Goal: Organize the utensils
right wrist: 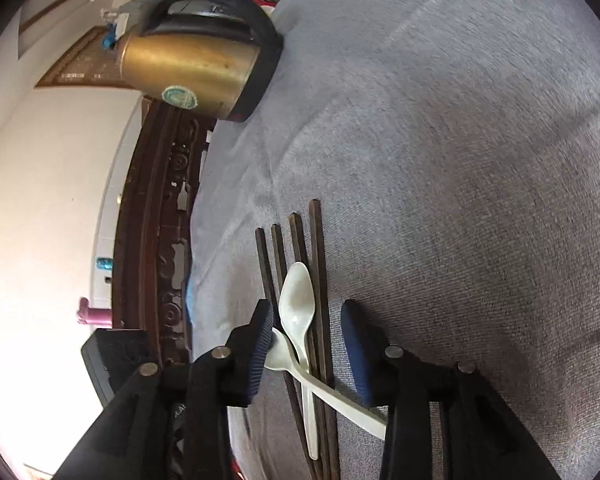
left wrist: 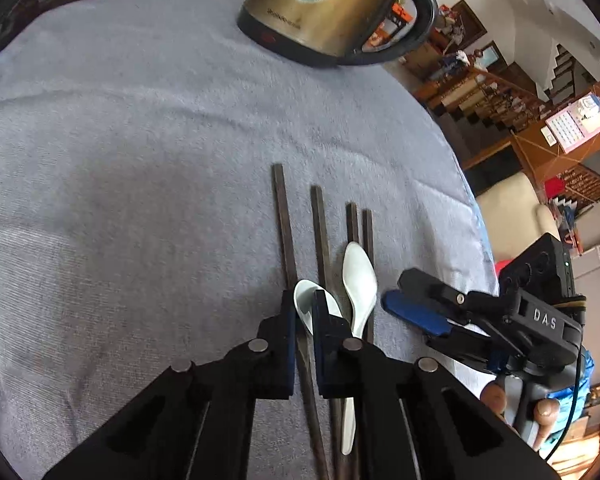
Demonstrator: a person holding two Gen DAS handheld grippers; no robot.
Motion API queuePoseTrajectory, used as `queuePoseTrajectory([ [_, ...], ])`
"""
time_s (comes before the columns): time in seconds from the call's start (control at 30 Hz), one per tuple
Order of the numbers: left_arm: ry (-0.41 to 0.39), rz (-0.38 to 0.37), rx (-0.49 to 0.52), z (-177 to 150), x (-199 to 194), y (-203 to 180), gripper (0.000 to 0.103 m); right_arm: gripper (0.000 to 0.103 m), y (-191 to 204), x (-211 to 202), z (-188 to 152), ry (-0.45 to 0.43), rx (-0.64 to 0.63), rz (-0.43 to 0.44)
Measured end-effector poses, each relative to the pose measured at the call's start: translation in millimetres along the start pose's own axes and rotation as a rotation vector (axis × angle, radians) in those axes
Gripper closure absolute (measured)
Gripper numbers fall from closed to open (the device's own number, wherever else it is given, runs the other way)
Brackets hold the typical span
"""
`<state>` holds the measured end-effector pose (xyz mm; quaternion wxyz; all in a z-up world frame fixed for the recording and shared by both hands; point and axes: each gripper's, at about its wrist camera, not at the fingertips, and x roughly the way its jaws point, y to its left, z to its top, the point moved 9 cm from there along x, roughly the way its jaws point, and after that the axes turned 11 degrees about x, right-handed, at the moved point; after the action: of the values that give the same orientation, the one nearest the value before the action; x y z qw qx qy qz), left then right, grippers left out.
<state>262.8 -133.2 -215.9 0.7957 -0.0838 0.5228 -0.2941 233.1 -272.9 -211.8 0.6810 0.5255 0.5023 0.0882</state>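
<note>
While left gripper (left wrist: 304, 312) pinches spoon (left wrist: 312, 304) | right gripper (right wrist: 312, 324) spread | chopsticks' (left wrist: 284, 224) near ends hidden.

Utensils bunched on the grey cloth, right part of the table.
Four dark square-section chopsticks (left wrist: 284, 220) lie flat, roughly parallel, blunt ends toward 12 o'clock. Two white plastic spoons lie on them: one spoon (left wrist: 359, 276) bowl-up, pointing 12; the other spoon (right wrist: 328, 396) crosses its handle, bowl toward 10.
</note>
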Motion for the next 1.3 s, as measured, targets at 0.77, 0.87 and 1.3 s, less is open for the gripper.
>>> queuePoseTrajectory([
  [0.77, -0.19, 0.083, 0.017, 11.1, -124.2, 54.3, 0.098, 0.075, 46.8, 42.3, -14.6, 0.041, -0.552, -0.506],
  [0.87, -0.194, 0.105, 0.03, 9.5, -130.5, 53.3, 0.098, 0.078, 45.8, 36.8, -16.3, 0.015, -0.526, -0.461],
  [1.3, -0.009, 0.16, -0.192, -26.5, -69.3, 94.0, 0.048, 0.075, -13.6, -57.7, 17.7, -0.185, -0.258, -0.31],
])
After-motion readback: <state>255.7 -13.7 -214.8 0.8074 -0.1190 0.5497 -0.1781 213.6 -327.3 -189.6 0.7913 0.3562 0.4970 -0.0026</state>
